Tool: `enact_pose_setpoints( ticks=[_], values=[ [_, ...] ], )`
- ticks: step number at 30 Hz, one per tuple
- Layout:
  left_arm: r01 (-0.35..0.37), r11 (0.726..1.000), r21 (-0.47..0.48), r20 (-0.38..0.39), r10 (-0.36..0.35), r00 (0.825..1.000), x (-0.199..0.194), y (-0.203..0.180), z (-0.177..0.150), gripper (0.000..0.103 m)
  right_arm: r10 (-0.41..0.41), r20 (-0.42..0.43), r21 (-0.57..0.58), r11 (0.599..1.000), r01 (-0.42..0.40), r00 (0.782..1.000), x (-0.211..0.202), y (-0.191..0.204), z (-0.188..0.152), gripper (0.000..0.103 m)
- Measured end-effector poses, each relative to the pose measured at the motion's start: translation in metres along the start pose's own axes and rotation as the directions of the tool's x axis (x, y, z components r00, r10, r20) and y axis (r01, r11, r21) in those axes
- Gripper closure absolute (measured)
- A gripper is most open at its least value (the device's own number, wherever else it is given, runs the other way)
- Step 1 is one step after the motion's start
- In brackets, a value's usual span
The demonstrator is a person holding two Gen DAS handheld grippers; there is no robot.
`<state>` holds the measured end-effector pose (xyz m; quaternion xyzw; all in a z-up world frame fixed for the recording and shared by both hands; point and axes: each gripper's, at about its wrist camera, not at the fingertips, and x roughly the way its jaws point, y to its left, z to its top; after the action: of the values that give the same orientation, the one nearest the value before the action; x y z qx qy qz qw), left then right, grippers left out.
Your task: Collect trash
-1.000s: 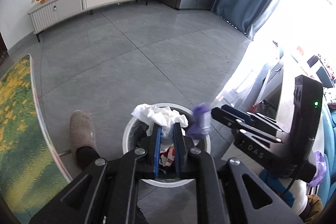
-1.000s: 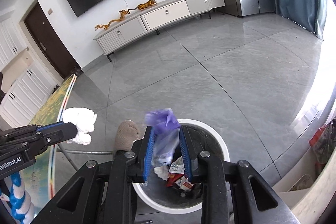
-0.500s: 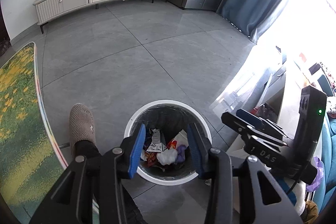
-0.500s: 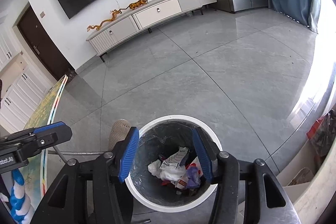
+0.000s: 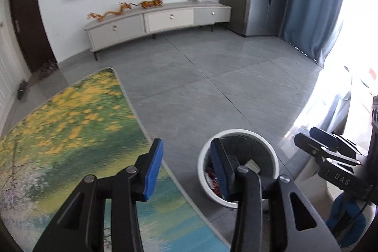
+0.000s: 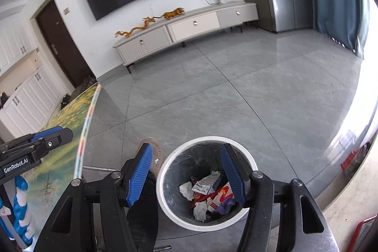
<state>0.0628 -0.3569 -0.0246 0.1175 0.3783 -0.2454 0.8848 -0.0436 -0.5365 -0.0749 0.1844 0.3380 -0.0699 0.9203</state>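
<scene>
**White bin, both grippers empty above it**

White-rimmed and lined in grey, the waste bin [image 6: 206,183] stood on the tiled floor [image 6: 212,91] with the trash [image 6: 208,193] lying in its bottom: crumpled tissues, printed wrappers and a scrap of purple. The right gripper [image 6: 189,171] hung almost directly over it, pointing steeply down, its blue pads straddling the rim, jaws opening with nothing between them. The left gripper [image 5: 186,169] was aimed off to one side, so the bin lay to the right of its fingers, partly behind its right pad; its jaws were also opening and held nothing. The right hand was therefore the nearer of the two. Beside the bin stood a slippered foot [image 6: 153,152], and further left the flower-printed tabletop [image 5: 70,134]. No loose rubbish showed on it, so any next piece would probably have to be sought elsewhere.
</scene>
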Motion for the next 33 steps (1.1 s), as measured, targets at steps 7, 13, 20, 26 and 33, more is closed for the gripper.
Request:
enact_pose_setpoints(
  ticks=[7, 13, 20, 26, 33],
  values=[
    [-0.13, 0.991, -0.027, 0.09, 0.132, 0.987, -0.048, 0.034, -0.015, 0.044, 0.015, 0.024, -0.103, 0.995, -0.013, 1.0, -0.009, 0.042, -0.001, 0.038],
    [-0.193, 0.978, -0.074, 0.112, 0.201, 0.973, -0.082, 0.063, -0.036, 0.042, 0.049, 0.028, -0.176, 0.983, -0.043, 0.998, -0.009, 0.078, -0.004, 0.034],
    [-0.247, 0.959, -0.139, 0.12, 0.264, 0.957, -0.117, 0.103, -0.06, 0.042, 0.078, 0.028, -0.252, 0.965, -0.068, 0.997, -0.014, 0.122, -0.012, 0.027],
    [-0.295, 0.931, -0.217, 0.127, 0.327, 0.937, -0.145, 0.137, -0.082, 0.042, 0.105, 0.017, -0.318, 0.943, -0.094, 0.994, -0.017, 0.166, -0.021, 0.023],
    [-0.343, 0.893, -0.291, 0.109, 0.387, 0.915, -0.167, 0.167, -0.11, 0.04, 0.129, 0.036, -0.386, 0.917, -0.106, 0.991, -0.027, 0.215, -0.035, 0.011]
  ],
)
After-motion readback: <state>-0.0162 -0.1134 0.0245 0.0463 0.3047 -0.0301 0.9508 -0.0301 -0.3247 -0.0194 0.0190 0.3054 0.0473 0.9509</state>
